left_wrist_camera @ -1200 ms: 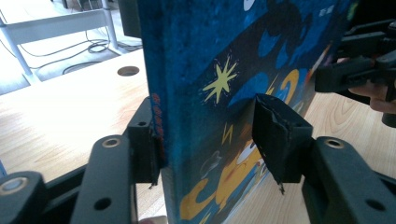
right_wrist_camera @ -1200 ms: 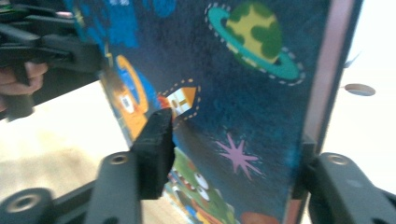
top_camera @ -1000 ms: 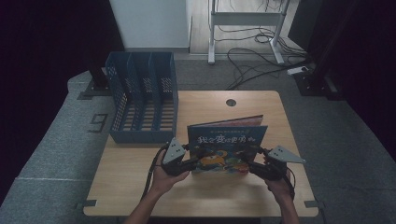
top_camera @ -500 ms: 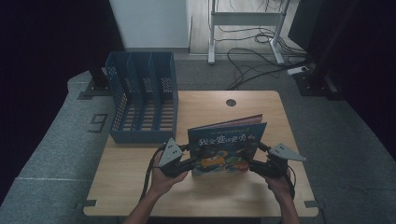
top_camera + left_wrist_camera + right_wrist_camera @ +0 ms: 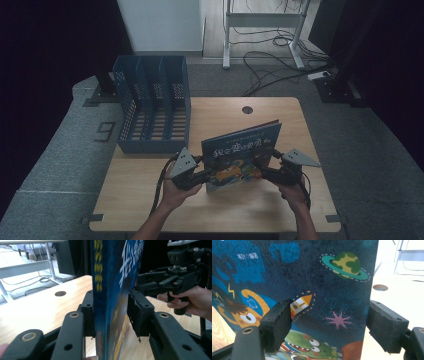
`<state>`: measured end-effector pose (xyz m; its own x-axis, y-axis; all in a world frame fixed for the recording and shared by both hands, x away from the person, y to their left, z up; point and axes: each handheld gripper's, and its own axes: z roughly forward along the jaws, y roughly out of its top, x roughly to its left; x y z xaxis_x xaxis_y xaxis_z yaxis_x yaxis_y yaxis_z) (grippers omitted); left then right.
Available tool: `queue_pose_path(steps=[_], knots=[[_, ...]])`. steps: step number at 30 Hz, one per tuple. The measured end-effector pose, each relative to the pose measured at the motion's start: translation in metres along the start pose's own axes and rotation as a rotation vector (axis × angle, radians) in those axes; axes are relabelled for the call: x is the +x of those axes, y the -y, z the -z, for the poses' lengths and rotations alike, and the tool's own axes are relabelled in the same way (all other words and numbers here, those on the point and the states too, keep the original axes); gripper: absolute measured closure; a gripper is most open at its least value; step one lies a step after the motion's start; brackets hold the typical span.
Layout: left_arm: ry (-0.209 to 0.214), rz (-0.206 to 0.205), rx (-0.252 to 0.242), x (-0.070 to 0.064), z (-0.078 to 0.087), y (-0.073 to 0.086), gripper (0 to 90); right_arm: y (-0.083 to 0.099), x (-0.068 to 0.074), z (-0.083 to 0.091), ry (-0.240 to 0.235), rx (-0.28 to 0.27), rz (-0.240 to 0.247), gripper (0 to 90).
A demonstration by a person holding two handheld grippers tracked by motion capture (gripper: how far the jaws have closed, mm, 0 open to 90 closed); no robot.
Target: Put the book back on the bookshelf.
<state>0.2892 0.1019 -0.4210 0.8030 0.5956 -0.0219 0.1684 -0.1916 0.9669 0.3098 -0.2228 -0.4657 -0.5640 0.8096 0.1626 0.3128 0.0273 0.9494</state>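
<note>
A blue picture book (image 5: 240,155) with cartoon monsters on its cover stands upright on the wooden table (image 5: 145,200). My left gripper (image 5: 204,176) is shut on the book's lower left edge; in the left gripper view the book (image 5: 110,290) sits clamped between both pads, with the gripper (image 5: 111,312) around its spine. My right gripper (image 5: 262,167) is at the book's right edge and open. In the right gripper view one jaw lies in front of the cover (image 5: 312,277) and the other stands just past the edge, the gripper (image 5: 329,317) not pressing on it.
A blue slotted file rack (image 5: 152,100) stands at the table's back left, its compartments open upward. A round cable hole (image 5: 247,109) is in the tabletop behind the book. Cables and a desk frame lie on the floor beyond.
The right gripper has edged left toward the book's right edge. The book and the left gripper have barely moved.
</note>
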Motion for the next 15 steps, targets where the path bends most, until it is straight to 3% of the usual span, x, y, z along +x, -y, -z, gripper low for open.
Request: queue_pose_path(steps=[7, 15], knots=[[0.052, -0.005, -0.032, -0.002, -0.002, -0.015, 56.8, 0.0, 0.0, -0.001, -0.038, 0.0, 0.007, 23.2], [0.069, 0.024, -0.052, 0.004, 0.005, -0.024, 58.4, 0.0, 0.003, -0.005, -0.056, 0.002, 0.015, 24.2]])
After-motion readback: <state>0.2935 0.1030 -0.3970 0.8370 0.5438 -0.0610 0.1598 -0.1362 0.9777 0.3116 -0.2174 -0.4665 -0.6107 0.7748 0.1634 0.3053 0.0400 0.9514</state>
